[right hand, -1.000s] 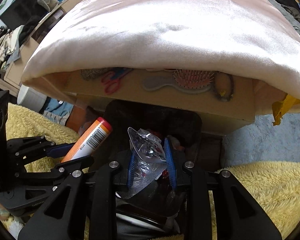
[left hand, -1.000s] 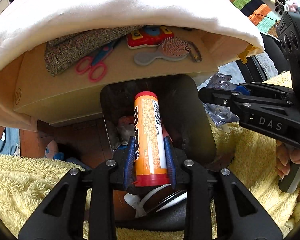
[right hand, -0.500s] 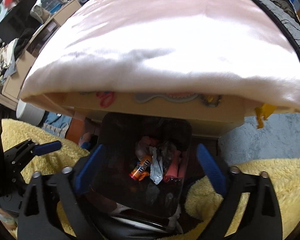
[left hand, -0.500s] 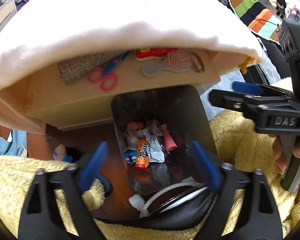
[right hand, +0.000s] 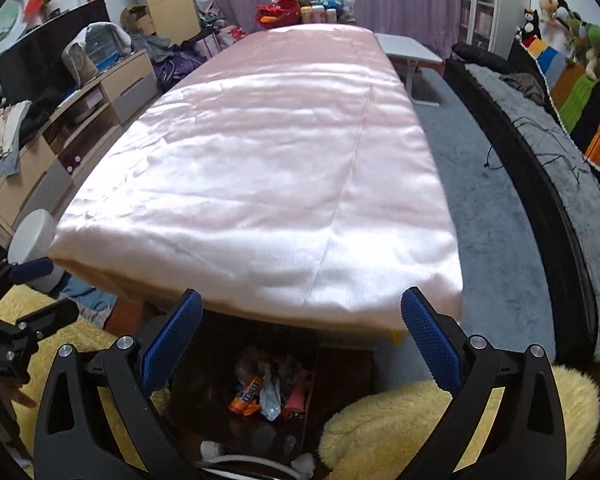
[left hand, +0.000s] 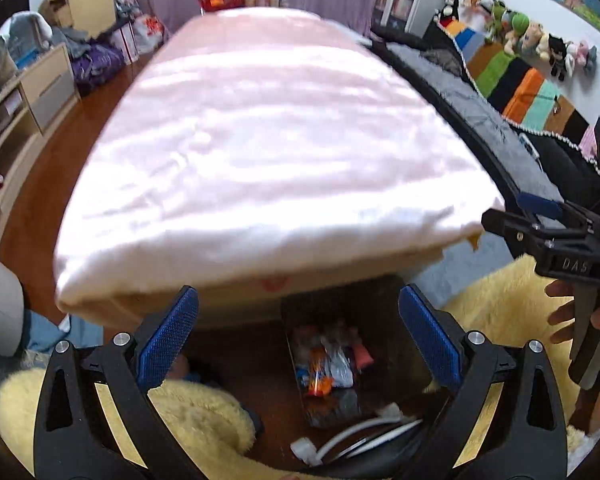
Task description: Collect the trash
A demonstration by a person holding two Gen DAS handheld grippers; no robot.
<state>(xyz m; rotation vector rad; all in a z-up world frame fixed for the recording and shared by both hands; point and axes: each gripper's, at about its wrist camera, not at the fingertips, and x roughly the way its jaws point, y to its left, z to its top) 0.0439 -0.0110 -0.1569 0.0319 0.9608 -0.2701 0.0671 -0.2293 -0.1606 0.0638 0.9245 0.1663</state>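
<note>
Trash now down in bin — both grippers emptied, spread wide.

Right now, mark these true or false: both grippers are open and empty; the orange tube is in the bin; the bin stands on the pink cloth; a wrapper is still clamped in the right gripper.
1. Both the left gripper and right gripper are open and empty: true.
2. The orange tube lies in the bin: true.
3. The bin stands on the pink cloth: false, it sits on the floor below the cloth's edge.
4. A wrapper is clamped in the right gripper: false, the clear wrapper lies in the bin.
</note>
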